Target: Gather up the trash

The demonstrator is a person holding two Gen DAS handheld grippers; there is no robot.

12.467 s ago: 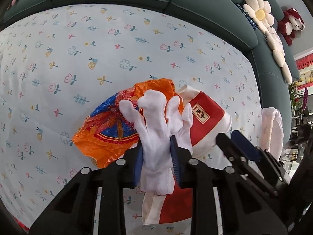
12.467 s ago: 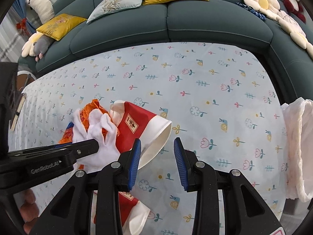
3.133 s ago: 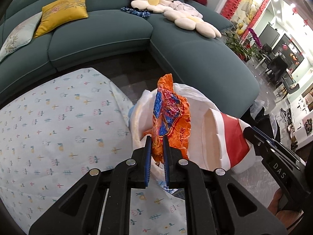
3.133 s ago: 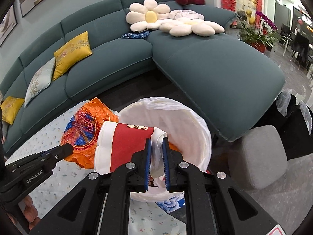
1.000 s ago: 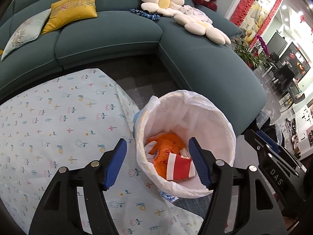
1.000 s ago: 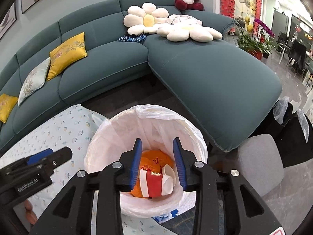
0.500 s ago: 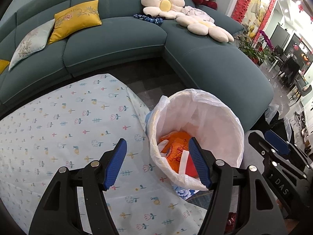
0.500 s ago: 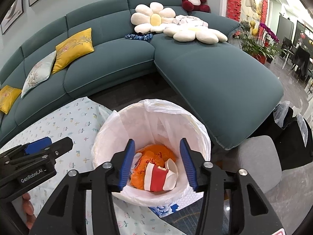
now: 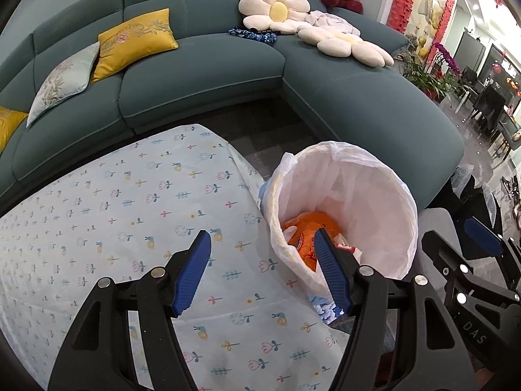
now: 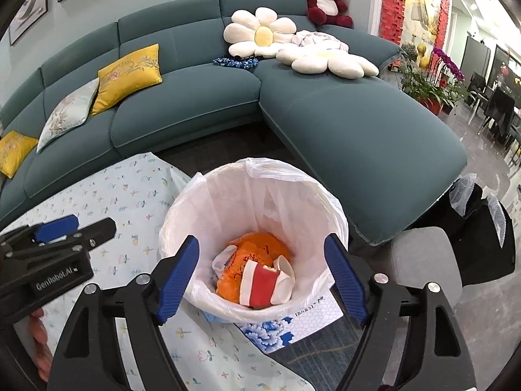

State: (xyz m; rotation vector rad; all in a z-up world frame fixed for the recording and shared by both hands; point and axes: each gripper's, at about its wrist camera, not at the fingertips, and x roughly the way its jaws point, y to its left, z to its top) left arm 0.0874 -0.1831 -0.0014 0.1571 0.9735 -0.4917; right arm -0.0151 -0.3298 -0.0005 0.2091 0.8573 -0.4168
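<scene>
With both tongs spread and empty, the trash lies inside the white plastic-lined round bin (image 10: 260,192).

My right tongs (image 10: 263,270) have just been opening wider, nothing between the blue pads, poised above the bin mouth. My left tongs (image 9: 263,270) hang released over the edge of the floral-print pale blue cloth worktop (image 9: 130,202). At the bin's bottom sit the crumpled orange plastic wrapper (image 10: 257,244) and, on top of it, the red-and-white paper cup (image 10: 263,280).
</scene>
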